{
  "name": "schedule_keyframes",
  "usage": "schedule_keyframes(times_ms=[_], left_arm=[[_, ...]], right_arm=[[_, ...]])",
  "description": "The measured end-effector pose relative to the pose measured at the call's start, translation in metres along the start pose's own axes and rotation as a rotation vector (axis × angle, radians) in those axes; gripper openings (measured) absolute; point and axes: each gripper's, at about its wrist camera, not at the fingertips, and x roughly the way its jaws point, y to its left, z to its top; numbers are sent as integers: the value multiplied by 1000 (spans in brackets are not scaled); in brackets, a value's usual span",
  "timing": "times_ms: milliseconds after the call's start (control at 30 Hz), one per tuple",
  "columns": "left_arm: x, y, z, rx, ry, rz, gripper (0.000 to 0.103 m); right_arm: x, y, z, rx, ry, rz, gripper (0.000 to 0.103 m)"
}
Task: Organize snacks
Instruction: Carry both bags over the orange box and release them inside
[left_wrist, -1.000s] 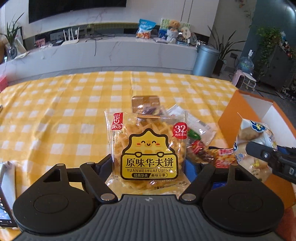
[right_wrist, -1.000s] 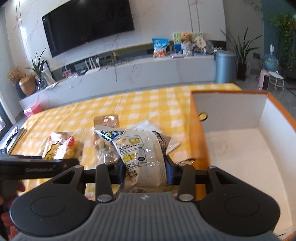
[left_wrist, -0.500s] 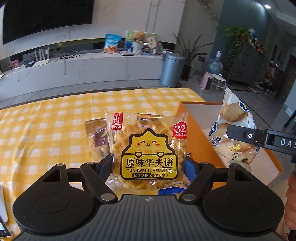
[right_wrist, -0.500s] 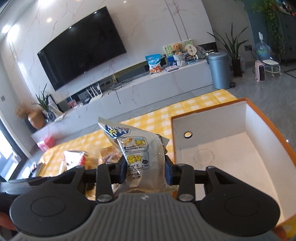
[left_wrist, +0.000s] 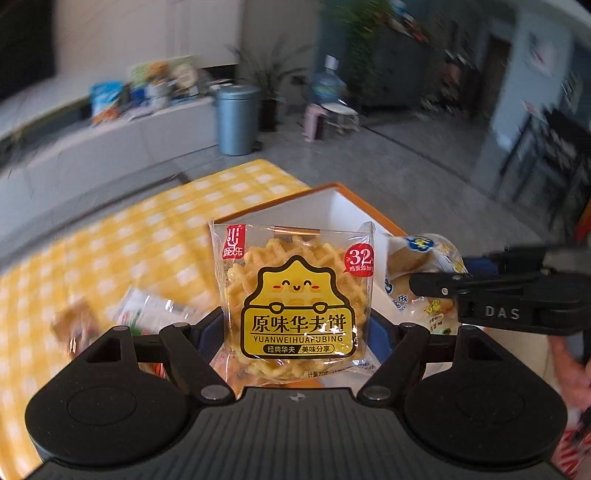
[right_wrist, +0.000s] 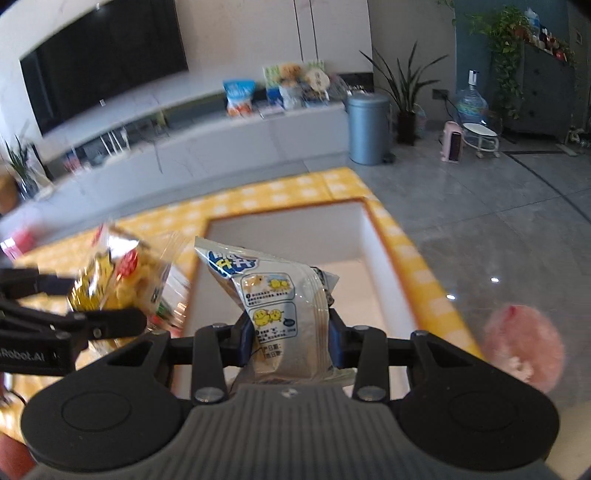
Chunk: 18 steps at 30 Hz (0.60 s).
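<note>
Left gripper (left_wrist: 295, 328) jaws pinch the waffle packet (left_wrist: 293, 299) upright between them; right gripper (right_wrist: 291, 338) jaws clamp the bread packet (right_wrist: 280, 314); box (right_wrist: 373, 236) floor beyond them partly hidden.

- My left gripper (left_wrist: 295, 325) has its jaws drawn in, both blue pads pressing a packet held upright between them.
- My right gripper (right_wrist: 290, 338) is likewise clamped, pads (right_wrist: 245, 338) snug against the sides of its own packet.
- The two grippers sit side by side, near each other, each showing at the edge of the other's view.
- A bit of my right hand (left_wrist: 570, 369) shows behind its gripper, I think; it's blurred.
</note>
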Motion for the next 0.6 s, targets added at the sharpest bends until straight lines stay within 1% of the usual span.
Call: schedule_keyframes(times_ms=[67,200,367,467,600], left_arm=[[13,-13,9,75,32,-13,89],[37,-27,18,164,96,-44,89],[65,-38,24,274,164,-38,89],[79,-44,23,333,216,-24,89],[96,-50,19,410,288,-9,89]], right_arm=[[4,-10,2,-19,34,-24,38],[16,-32,5,-17,118,-23,38],[33,-45,6,-84,181,-50,37],[46,-52,9,-81,251,-30,37],[64,-53,8,-114,331,-13,36]])
